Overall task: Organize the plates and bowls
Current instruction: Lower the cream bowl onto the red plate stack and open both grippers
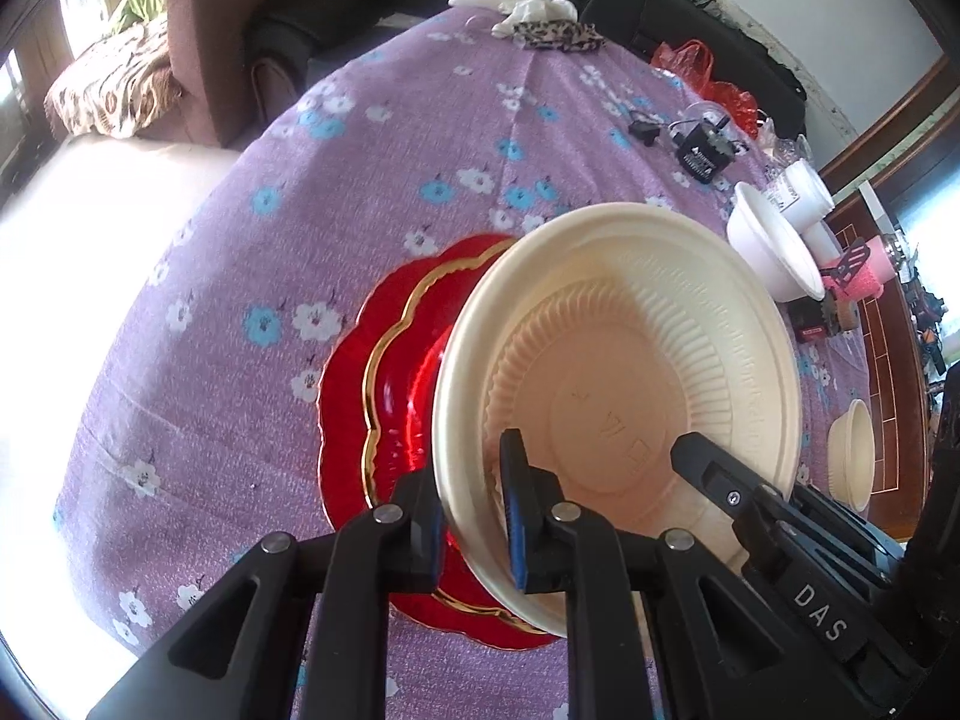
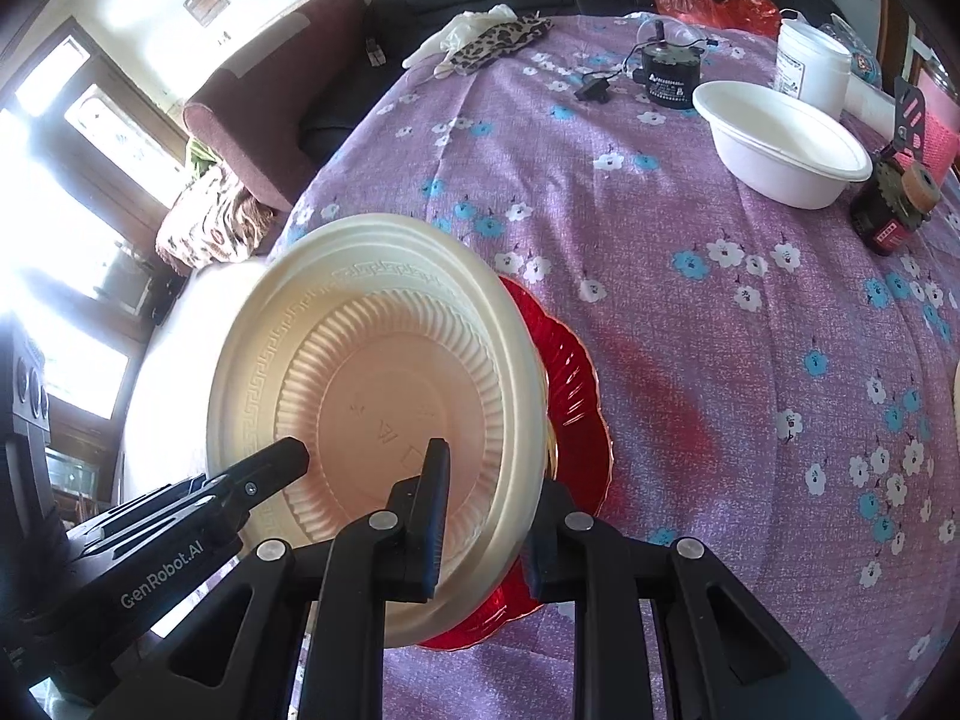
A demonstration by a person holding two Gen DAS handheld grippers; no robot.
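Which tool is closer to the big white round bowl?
Right. The right tool grips the cream ribbed plastic plate on the rim facing the white round bowl; the left tool grips the opposite rim, farther away.

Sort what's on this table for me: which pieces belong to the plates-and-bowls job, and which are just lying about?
Part of the job:
- cream plate, gripped at its rim by both grippers
- red plate under it
- white bowl
- small cream bowl

Lying about:
- white jar
- black adapter
- leopard-print cloth
- red plastic bag

"das" on right gripper [image 1: 690, 456]; "genrobot.ai" on left gripper [image 2: 294, 456].
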